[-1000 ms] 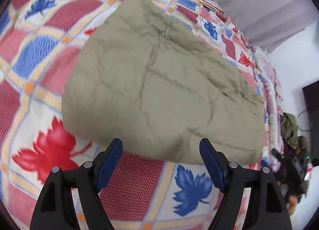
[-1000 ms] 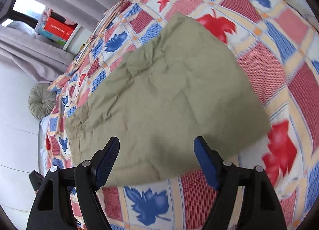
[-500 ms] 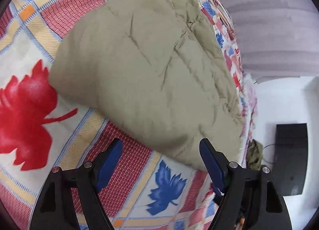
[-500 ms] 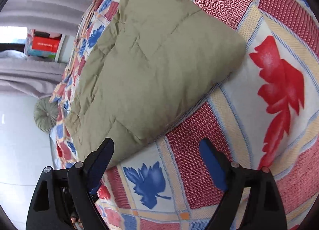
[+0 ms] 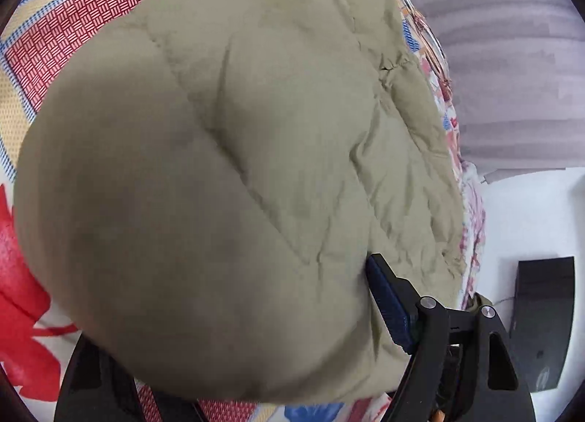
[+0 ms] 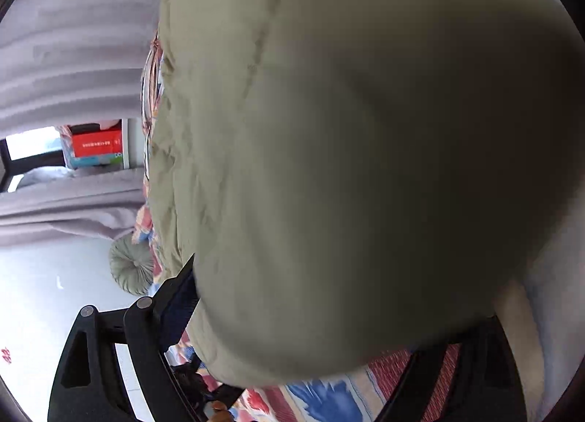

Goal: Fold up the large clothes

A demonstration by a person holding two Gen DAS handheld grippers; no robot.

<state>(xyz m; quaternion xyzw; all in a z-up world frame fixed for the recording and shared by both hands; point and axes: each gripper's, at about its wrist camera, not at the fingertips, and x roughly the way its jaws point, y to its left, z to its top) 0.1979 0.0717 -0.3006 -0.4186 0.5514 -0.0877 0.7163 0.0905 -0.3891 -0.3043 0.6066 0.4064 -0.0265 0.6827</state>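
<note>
Both grippers spread wide, straddling near edge of folded olive garment [image 5: 237,166] on patterned bedspread [image 5: 55,38]; left gripper [image 5: 234,330], right gripper [image 6: 329,312]; pad contact undeterminable.

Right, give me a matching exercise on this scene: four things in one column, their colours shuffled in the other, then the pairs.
Things:
1. padded garment
2. curtain
3. box on the shelf
4. pad on the left tongs' finger

Colours:
A. red
B. dark blue
C. olive green
D. pale grey-purple

Pairs: 1-C, 2-D, 3-A, 4-B
</note>
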